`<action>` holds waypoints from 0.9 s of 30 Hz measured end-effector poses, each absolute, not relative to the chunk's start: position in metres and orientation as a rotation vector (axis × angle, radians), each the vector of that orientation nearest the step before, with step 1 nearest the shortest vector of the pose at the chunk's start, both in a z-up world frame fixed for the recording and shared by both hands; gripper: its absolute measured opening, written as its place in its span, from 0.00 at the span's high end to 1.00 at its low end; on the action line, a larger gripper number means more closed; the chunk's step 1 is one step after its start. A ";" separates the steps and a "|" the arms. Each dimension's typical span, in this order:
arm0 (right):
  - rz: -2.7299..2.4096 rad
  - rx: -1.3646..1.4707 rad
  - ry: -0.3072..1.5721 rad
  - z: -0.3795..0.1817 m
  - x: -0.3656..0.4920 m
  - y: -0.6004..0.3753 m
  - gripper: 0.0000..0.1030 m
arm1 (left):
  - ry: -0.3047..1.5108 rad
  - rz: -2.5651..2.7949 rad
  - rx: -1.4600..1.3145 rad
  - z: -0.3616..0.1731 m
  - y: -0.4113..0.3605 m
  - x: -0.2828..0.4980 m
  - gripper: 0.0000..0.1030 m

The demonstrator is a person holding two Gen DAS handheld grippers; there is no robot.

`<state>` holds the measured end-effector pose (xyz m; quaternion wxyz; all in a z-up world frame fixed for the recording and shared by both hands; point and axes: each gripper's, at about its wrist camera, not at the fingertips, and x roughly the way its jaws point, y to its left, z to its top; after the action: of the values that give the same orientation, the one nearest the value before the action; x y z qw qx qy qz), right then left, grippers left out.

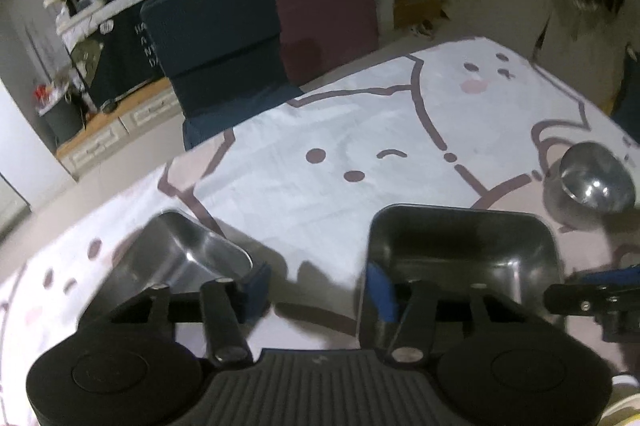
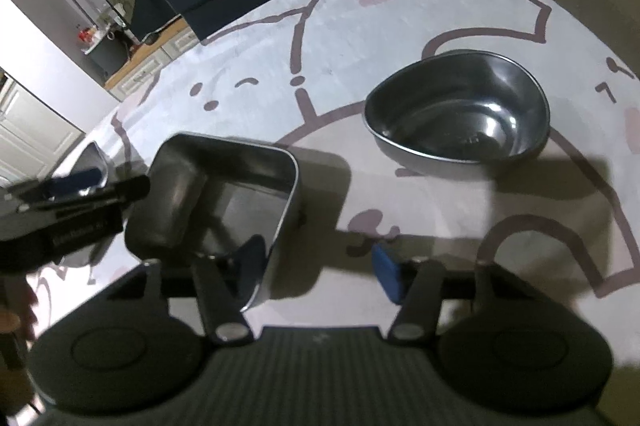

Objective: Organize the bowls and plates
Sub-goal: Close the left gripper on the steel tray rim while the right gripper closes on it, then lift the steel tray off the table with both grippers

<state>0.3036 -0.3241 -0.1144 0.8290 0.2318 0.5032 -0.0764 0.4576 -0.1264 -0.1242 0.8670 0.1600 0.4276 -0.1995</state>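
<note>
On a table under a cartoon-print cloth [image 2: 340,38], nothing is stacked yet: the square steel tray [image 2: 216,194] sits between the left gripper [image 1: 318,292] and right gripper [image 2: 318,268], both half-open and holding nothing, with the round bowl [image 2: 460,114] well ahead-right.

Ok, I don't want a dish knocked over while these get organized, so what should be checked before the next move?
1. Square tray's right wall between the right claw's fingers: ok, one inside, one outside.
2. Right claw pressing that wall: not ok, the outer finger stands well clear.
3. Left claw free of the tray's left wall: cannot tell, one finger overlaps it.
4. Left claw clear of the small dish: cannot tell, its other finger sits at the dish's corner.
5. Round bowl upright, empty, apart from the tray: ok.
</note>
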 end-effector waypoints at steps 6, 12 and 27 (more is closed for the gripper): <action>-0.110 0.456 1.036 -0.109 0.303 -0.316 0.66 | 0.922 -0.429 0.238 -0.124 -0.121 0.450 0.75; -0.080 0.437 1.028 -0.108 0.307 -0.310 0.82 | 0.971 -0.433 0.241 -0.132 -0.124 0.445 0.88; -0.052 0.533 1.028 -0.110 0.307 -0.316 0.96 | 1.016 -0.404 0.058 -0.130 -0.100 0.430 0.99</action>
<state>0.3070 -0.3160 -0.1100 0.8367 0.2518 0.4857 -0.0245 0.4297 -0.0997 -0.1302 0.8540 0.0274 0.4828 -0.1920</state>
